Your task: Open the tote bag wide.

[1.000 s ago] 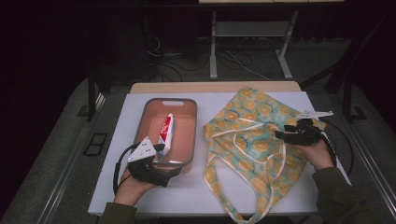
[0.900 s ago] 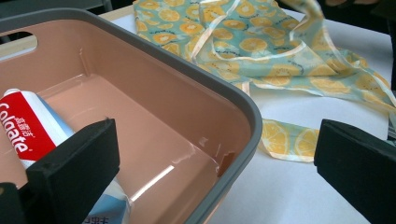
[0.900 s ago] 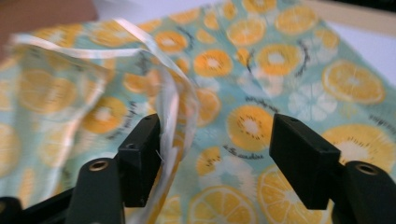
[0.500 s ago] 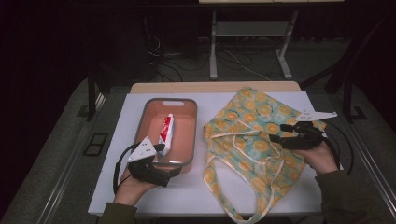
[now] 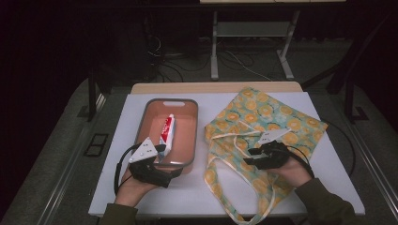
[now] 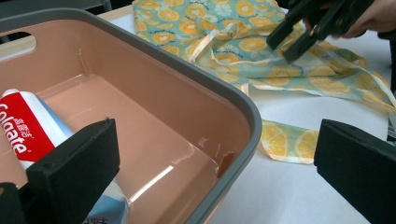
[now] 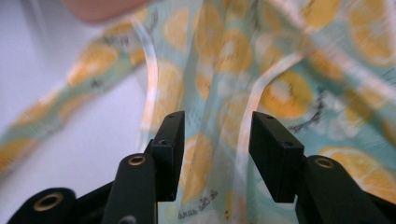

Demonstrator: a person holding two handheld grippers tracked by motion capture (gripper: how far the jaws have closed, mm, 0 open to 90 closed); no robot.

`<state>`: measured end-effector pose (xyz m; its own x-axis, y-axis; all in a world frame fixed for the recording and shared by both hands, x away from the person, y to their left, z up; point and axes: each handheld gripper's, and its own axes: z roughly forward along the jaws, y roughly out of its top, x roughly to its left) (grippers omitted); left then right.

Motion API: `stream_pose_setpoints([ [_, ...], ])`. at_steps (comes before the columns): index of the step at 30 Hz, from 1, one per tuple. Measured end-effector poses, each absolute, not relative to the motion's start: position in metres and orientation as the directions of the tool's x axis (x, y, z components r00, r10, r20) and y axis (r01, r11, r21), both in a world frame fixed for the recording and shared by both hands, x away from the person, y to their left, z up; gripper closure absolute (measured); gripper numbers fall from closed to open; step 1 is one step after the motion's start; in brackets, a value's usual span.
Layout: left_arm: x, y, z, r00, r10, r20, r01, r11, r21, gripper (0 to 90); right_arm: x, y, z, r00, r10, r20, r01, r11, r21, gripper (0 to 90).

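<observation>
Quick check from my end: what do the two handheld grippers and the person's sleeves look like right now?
Both are black two-jaw tools. The left gripper and right gripper each carry a grey three-cornered plate on top and trail a looping black cable. The jaws are flat rectangular black blocks; the right's arms have brass-coloured rivets. The sleeves are dark olive-green.

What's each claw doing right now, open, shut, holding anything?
Left claw: open wide, straddling the near rim of the tub, gripping nothing.
Right claw: open, empty, poised over the tote bag.
</observation>
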<state>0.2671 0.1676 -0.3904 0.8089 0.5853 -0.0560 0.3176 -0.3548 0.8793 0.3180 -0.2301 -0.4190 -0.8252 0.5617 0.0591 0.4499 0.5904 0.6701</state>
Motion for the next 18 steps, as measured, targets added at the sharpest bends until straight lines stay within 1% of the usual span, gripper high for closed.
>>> stream_pose_setpoints([
  [1,0.267,0.168,-0.39,0.809,0.586,-0.056,0.318,-0.355,0.879,0.0,0.318,-0.229,-0.423,-0.827,0.561,0.041,0.445,0.608,0.658,54.7],
  [5,0.267,0.167,-0.39,0.808,0.586,-0.056,0.318,-0.354,0.879,0.0,0.321,-0.226,-0.435,-0.838,0.541,0.067,0.456,0.628,0.63,49.3],
  [8,0.267,0.167,-0.39,0.808,0.586,-0.057,0.319,-0.354,0.879,0.0,0.321,-0.222,-0.44,-0.844,0.533,0.056,0.449,0.647,0.617,50.2],
  [9,0.267,0.167,-0.39,0.809,0.586,-0.056,0.318,-0.355,0.879,0.0,0.321,-0.221,-0.443,-0.845,0.533,0.041,0.443,0.655,0.612,53.6],
  [10,0.267,0.167,-0.391,0.809,0.586,-0.056,0.318,-0.355,0.879,0.0,0.32,-0.22,-0.443,-0.844,0.535,0.029,0.435,0.653,0.62,59.0],
  [13,0.267,0.166,-0.391,0.809,0.585,-0.057,0.318,-0.353,0.88,0.0,0.322,-0.222,-0.443,-0.836,0.549,0.024,0.439,0.642,0.629,80.1],
  [14,0.267,0.166,-0.391,0.809,0.585,-0.057,0.318,-0.353,0.88,0.0,0.322,-0.223,-0.443,-0.837,0.546,0.025,0.436,0.639,0.634,85.1],
  [16,0.267,0.166,-0.391,0.809,0.585,-0.057,0.318,-0.354,0.879,0.0,0.32,-0.222,-0.443,-0.84,0.542,0.036,0.441,0.64,0.629,88.1],
  [18,0.267,0.167,-0.39,0.81,0.583,-0.058,0.318,-0.354,0.879,0.0,0.318,-0.222,-0.441,-0.841,0.534,0.085,0.46,0.624,0.632,88.5],
])
